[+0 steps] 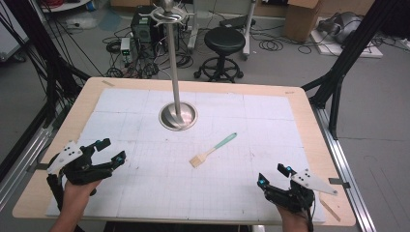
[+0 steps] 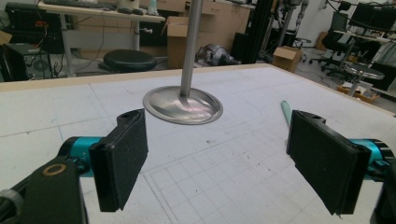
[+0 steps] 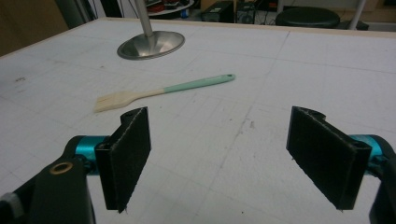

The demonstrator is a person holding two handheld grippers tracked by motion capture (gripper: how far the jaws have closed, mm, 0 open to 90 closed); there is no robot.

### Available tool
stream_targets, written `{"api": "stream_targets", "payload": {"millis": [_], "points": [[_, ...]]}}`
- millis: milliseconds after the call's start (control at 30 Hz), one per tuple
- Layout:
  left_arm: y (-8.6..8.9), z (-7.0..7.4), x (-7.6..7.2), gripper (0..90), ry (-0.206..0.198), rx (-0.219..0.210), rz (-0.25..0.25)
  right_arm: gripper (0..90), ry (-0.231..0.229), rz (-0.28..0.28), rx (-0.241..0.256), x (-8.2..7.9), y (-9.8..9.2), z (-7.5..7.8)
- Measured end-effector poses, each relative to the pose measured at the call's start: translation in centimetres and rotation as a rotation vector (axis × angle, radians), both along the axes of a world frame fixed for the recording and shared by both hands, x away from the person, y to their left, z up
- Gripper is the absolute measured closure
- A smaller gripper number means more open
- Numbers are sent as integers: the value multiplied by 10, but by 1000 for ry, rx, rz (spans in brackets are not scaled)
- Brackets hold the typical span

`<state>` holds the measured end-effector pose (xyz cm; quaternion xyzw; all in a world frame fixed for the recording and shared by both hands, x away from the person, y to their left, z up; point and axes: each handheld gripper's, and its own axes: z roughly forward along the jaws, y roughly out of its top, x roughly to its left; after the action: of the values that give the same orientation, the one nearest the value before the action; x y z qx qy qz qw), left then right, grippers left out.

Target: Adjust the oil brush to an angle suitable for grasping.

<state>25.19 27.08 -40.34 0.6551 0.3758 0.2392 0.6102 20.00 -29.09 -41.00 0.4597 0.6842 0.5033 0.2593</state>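
White mat (image 1: 145,193): brush (image 1: 212,150) centre, both grippers agape.

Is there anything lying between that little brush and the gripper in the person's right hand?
Nothing. In the high view, bare white mat separates the brush from the right gripper; the right gripper view shows the same empty stretch.

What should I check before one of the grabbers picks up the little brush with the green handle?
1. Right gripper open wide: ok.
2. Left gripper open too: ok.
3. Brush lying flat on the white mat, nothing on top of it: ok.
4. Both grippers holding nothing: ok.
5. Metal stand apart from the brush, out of the way: ok.
6. Brush within easy reach of the right gripper: cannot tell for sure, though it looks near in the right gripper view.
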Motion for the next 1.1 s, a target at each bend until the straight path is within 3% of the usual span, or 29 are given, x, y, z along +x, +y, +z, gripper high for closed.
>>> {"api": "stream_targets", "payload": {"millis": [300, 367, 400, 433, 467, 500, 533, 567, 600, 633, 667, 900, 1033, 1100], "points": [[1, -1, 2, 209, 11, -3, 14, 208, 36, 28, -6, 16, 16, -4], [0, -1, 2, 210, 12, -5, 14, 245, 38, 60, -13, 25, 34, -2], [0, -2, 2, 210, 12, -2, 10, 245, 38, 60, -13, 25, 34, -2], [0, -2, 3, 210, 12, 2, 7, 306, 42, 113, -35, 31, 48, -1], [-1, -2, 3, 210, 13, 4, 2, 306, 42, 113, -35, 31, 48, -1], [-1, -2, 3, 210, 15, 13, 0, 470, 62, 177, -53, 39, 63, -1], [-1, -3, 3, 210, 18, 19, -3, 470, 62, 177, -53, 39, 63, -1], [-1, -4, 3, 210, 22, 23, -6, 570, 74, 207, -67, 44, 70, -2], [-1, -4, 3, 210, 22, 30, -7, 778, 112, 230, -91, 56, 85, -4], [-1, -4, 2, 210, 25, 35, -11, 778, 112, 230, -91, 56, 85, -4], [-1, -4, 2, 212, 25, 37, -12, 889, 148, 230, -135, 68, 99, -7], [1, -4, 2, 212, 25, 37, -17, 892, 218, 266, -229, 94, 137, -21], [1, -5, 3, 212, 28, 33, -17, 893, 247, 265, -221, 106, 147, -26], [1, -5, 3, 212, 29, 25, -20, 892, 268, 275, -240, 114, 154, -29]]}}
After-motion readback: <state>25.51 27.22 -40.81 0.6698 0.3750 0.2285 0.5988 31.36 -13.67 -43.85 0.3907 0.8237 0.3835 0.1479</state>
